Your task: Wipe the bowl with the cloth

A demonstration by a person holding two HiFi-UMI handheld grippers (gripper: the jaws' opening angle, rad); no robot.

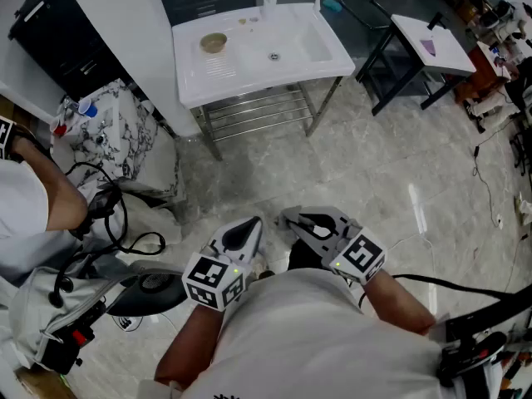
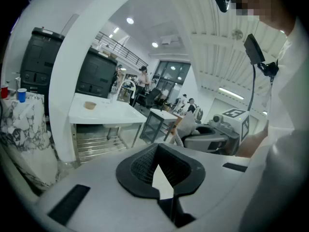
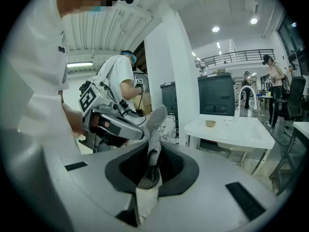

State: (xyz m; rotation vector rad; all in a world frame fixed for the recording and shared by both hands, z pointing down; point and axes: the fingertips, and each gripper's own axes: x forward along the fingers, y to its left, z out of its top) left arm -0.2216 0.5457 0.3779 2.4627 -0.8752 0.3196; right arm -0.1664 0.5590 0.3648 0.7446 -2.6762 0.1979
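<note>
Pale tiled floor; the bowl sits on the sink table, well apart.
Both hands held near the torso, tipped slightly down: left gripper closed and empty, right gripper clamped on the cloth.

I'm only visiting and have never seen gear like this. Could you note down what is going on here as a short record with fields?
place: a person stands facing a white sink table, which is some way off
left tongs: shut, nothing in them
right tongs: shut on a grey cloth, which sticks up past them
bowl: on the sink table, left of the basin
wiping: not yet begun; both tongs are held close to the person's body, far from the bowl
</note>
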